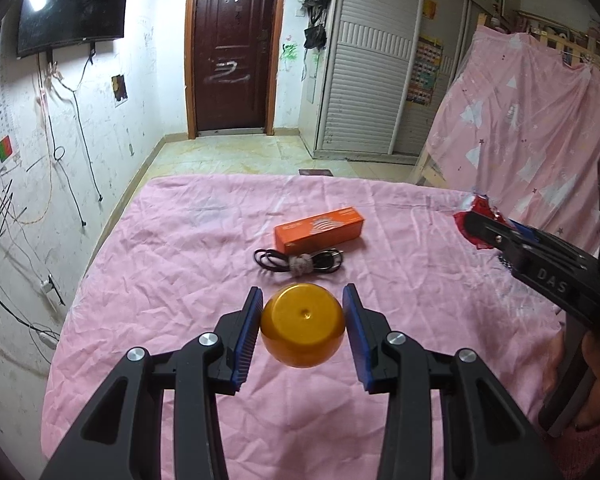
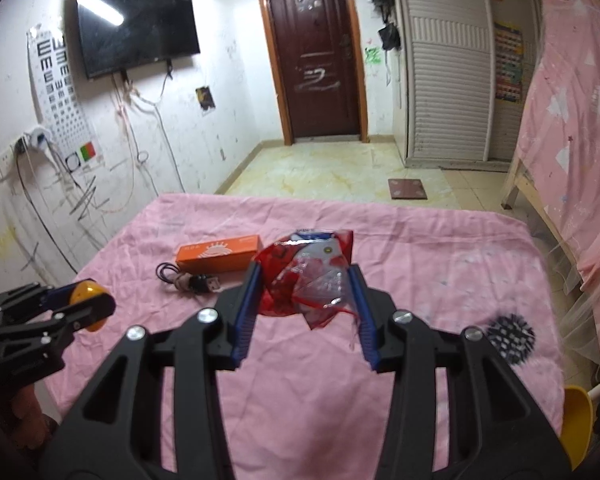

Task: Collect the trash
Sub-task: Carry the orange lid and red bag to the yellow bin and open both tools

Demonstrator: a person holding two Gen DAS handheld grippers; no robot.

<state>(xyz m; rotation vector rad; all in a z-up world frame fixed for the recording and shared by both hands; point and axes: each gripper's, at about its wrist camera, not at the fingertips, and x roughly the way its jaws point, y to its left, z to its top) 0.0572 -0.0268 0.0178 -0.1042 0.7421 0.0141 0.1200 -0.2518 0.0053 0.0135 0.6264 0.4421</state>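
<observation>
Red wrapper (image 2: 308, 276) clear only from right wrist; spiky ball (image 2: 510, 338) too.

Both grippers (image 1: 303, 304) (image 2: 303, 284) are black plastic with ribbed blue pads, silver screws; one reads "DAS"; sleeve (image 1: 596, 436) seemingly pink

A lived-in bedroom in a home. Ahead of the tools lies a bed under a pink sheet (image 1: 180, 280); beyond it a brown door (image 1: 232, 44) closes a tiled floor (image 2: 320, 168). Left of them hang a television (image 2: 136, 28) and an eye chart (image 2: 56, 92); to the right stands a slatted wardrobe (image 1: 368, 68).
</observation>
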